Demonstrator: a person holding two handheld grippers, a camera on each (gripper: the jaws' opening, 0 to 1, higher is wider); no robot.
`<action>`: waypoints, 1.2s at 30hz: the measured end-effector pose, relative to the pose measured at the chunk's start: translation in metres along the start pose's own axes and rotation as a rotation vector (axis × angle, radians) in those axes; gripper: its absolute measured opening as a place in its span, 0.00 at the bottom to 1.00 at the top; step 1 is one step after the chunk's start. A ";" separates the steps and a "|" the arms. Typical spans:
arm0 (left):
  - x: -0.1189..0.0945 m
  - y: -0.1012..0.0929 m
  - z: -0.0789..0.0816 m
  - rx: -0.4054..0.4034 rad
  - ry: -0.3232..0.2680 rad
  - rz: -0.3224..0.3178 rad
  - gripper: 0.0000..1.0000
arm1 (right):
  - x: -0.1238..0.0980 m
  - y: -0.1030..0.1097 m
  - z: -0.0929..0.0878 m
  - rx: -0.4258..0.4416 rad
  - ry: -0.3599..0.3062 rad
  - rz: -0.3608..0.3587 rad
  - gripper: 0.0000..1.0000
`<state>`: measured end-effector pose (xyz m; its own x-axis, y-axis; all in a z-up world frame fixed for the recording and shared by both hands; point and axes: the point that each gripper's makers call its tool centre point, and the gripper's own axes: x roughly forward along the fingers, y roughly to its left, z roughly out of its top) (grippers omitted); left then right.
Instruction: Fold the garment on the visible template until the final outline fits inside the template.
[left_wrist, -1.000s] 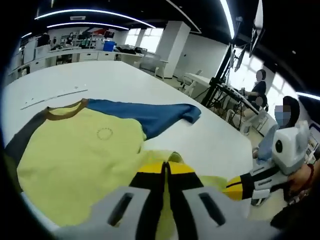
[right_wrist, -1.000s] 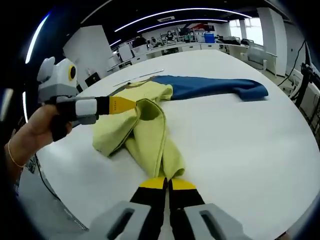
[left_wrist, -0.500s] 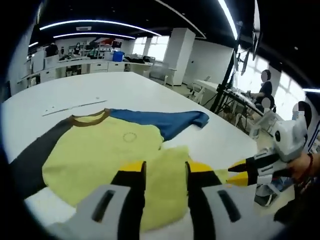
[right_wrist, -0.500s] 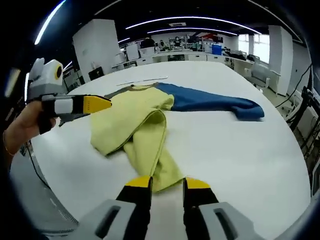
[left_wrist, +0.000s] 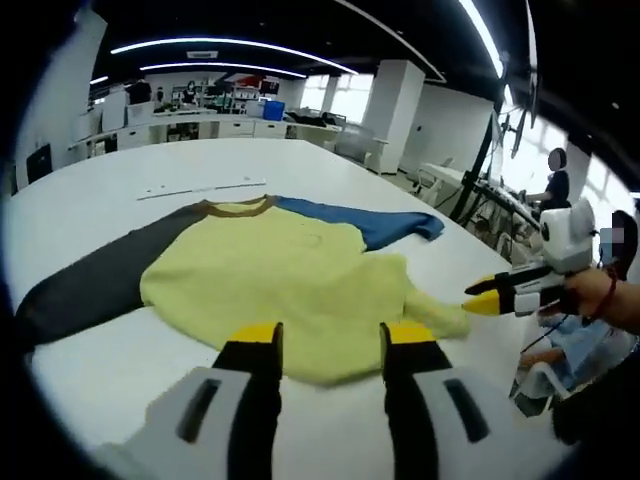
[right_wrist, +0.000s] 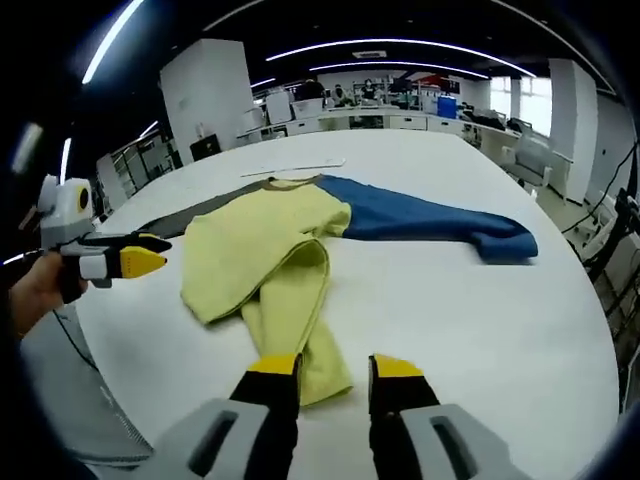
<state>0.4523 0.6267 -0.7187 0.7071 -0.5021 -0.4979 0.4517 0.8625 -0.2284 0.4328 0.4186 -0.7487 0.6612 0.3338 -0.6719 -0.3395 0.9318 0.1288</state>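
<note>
- L gripper (left_wrist: 325, 340) and R gripper (right_wrist: 335, 370): jaws apart, empty.
- Shirt (left_wrist: 280, 285) hem bunched; risk of creased fold.
- Blue sleeve (right_wrist: 430, 222) sprawls wide, may overhang outline.

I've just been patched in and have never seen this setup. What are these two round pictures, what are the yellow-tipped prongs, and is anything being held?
A person holds a two-jaw gripper in each hand, and each round picture comes from a camera riding on one gripper. The prongs at the bottom are that gripper's own jaws: the left gripper and the right gripper. Both stand open and hold nothing. On the white table lies a shirt with a yellow body, one blue sleeve and one dark grey sleeve. Its lower yellow part is bunched and partly folded over.
</note>
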 end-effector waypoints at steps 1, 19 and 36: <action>0.000 0.001 -0.003 -0.003 -0.001 0.007 0.34 | 0.001 0.000 0.000 -0.005 0.001 0.002 0.23; 0.015 0.005 -0.045 -0.181 0.079 0.066 0.26 | 0.015 -0.007 -0.014 -0.051 0.056 0.043 0.20; 0.034 0.001 -0.043 -0.276 0.088 0.075 0.04 | 0.021 0.001 -0.014 -0.091 0.061 0.071 0.12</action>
<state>0.4529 0.6134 -0.7717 0.6779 -0.4392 -0.5895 0.2264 0.8876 -0.4010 0.4372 0.4244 -0.7726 0.5927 0.3865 -0.7066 -0.4450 0.8884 0.1127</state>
